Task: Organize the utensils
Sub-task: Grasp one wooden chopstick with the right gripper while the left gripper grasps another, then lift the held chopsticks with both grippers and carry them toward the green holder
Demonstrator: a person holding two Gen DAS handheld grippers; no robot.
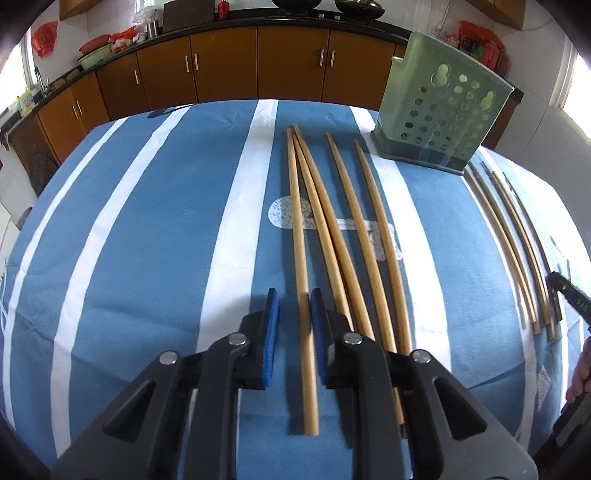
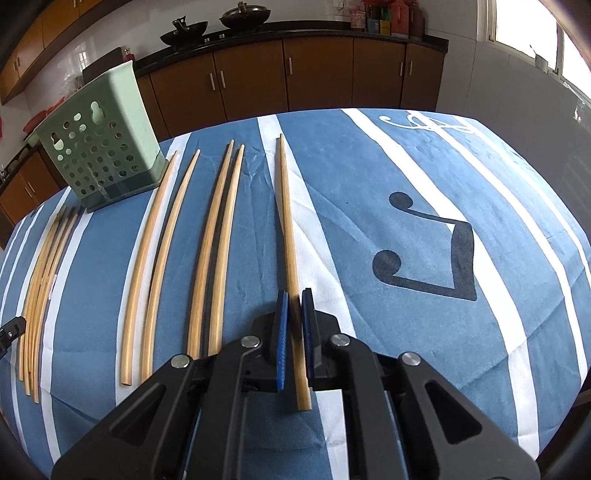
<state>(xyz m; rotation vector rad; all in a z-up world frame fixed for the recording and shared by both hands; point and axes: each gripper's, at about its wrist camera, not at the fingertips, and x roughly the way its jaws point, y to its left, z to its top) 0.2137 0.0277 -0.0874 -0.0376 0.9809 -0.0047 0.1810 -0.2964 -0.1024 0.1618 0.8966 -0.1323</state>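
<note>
Several wooden chopsticks lie lengthwise on a blue-and-white striped tablecloth (image 1: 147,229). A green perforated holder (image 1: 439,110) stands at the far right; it also shows in the right wrist view (image 2: 103,151) at the far left. My left gripper (image 1: 293,299) is open, its blue pads either side of the leftmost chopstick (image 1: 299,258), which lies on the cloth. My right gripper (image 2: 293,299) has its pads close around the rightmost chopstick (image 2: 290,251), with a narrow gap on the left side. Whether they grip it is unclear.
More chopsticks lie to the right in the left wrist view (image 1: 517,240) and to the left in the right wrist view (image 2: 162,258). Brown cabinets (image 1: 258,62) and a dark counter with woks (image 2: 221,22) stand behind the table.
</note>
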